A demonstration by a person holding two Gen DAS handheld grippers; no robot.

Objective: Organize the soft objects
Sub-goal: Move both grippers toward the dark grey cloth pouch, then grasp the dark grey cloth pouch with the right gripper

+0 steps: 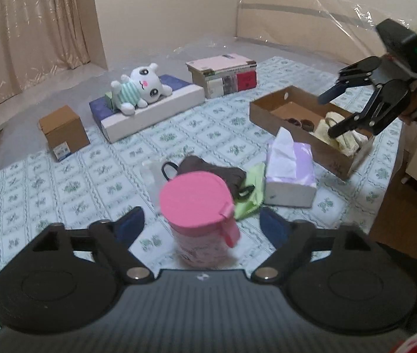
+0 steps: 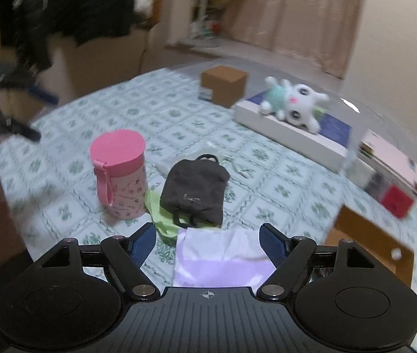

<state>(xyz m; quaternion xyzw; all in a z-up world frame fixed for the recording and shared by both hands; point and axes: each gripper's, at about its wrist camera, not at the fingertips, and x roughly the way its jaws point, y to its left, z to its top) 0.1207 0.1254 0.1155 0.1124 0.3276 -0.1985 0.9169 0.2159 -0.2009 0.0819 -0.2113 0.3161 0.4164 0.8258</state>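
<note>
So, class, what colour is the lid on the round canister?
Pink: the round canister's lid shows best in the right wrist view.

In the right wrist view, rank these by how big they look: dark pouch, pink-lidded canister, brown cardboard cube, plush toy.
Largest to smallest, as they appear:
1. dark pouch
2. pink-lidded canister, close to the pouch in size, so unsure
3. plush toy
4. brown cardboard cube
The last two sit farther from the camera, so their real size may differ.

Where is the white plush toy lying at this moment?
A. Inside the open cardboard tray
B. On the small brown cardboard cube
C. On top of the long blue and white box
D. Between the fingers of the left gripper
C: the plush toy lies on the long blue and white box, touching neither gripper.
</note>
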